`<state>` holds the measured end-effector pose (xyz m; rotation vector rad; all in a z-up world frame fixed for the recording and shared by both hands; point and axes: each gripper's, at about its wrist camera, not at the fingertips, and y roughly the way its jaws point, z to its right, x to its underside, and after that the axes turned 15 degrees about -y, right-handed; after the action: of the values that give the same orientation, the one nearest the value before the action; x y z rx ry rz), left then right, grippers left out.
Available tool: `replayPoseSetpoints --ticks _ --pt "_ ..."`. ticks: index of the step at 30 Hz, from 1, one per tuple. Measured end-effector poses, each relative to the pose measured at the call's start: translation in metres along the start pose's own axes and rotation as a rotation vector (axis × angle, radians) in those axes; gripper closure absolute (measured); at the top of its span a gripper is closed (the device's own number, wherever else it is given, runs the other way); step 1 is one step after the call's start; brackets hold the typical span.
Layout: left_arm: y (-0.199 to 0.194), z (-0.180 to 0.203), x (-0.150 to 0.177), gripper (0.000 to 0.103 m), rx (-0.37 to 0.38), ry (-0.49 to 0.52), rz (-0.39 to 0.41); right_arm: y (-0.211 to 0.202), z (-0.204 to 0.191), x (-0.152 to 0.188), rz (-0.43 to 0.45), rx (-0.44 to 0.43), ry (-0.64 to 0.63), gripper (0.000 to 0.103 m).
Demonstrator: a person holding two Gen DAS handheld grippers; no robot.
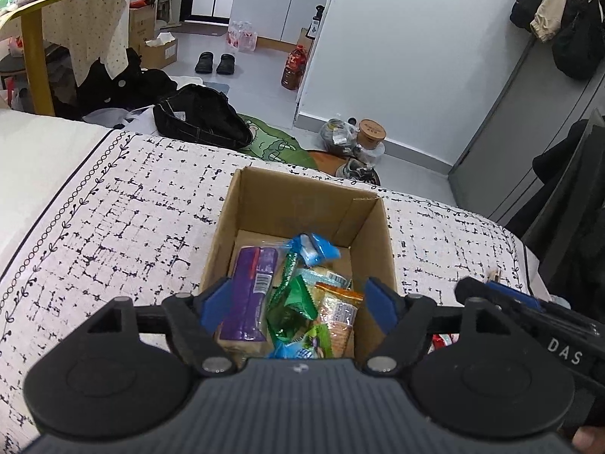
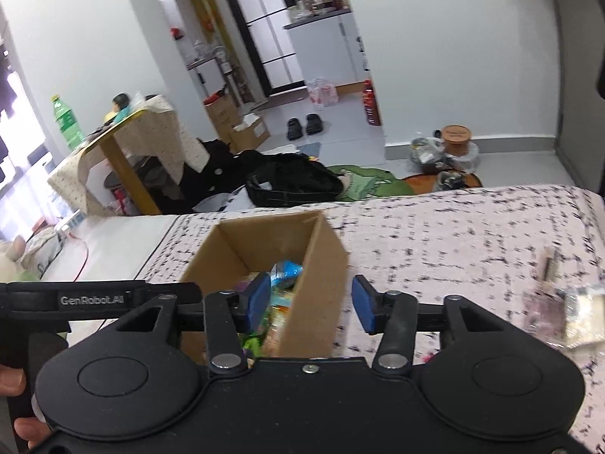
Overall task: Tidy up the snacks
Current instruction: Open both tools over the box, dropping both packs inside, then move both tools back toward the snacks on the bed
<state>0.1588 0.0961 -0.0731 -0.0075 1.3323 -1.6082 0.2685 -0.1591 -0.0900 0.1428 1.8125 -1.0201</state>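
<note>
An open cardboard box [image 1: 264, 204] stands on a black-and-white patterned cover. Inside lie a purple pack [image 1: 247, 291], a green packet [image 1: 293, 299], a blue packet [image 1: 317, 247] and an orange-topped cracker pack [image 1: 338, 314]. My left gripper [image 1: 298, 304] hangs open just above the box's near end, with nothing between its blue pads. In the right wrist view, my right gripper [image 2: 311, 302] is open astride the right wall of the box [image 2: 317, 265]. Its left pad is over the snacks, its right pad outside, and neither is touching. Loose snack packets [image 2: 567, 314] lie blurred at the right.
The patterned cover [image 1: 113, 227] spreads to the left of the box and ends at its far edge. Beyond are a black bag [image 1: 200, 117], a green mat [image 1: 272, 143] and shoes on the floor. A red wrapper [image 1: 442, 340] lies beside the box.
</note>
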Motion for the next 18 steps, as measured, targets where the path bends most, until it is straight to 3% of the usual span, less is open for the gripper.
replayPoseSetpoints --ticks 8,18 --pt "0.001 0.011 0.013 0.021 0.031 0.006 -0.036 -0.02 0.015 0.016 -0.007 0.061 0.016 0.025" --pt "0.003 0.039 0.036 0.02 0.087 0.054 -0.088 -0.046 0.042 0.041 -0.039 0.136 0.052 0.015"
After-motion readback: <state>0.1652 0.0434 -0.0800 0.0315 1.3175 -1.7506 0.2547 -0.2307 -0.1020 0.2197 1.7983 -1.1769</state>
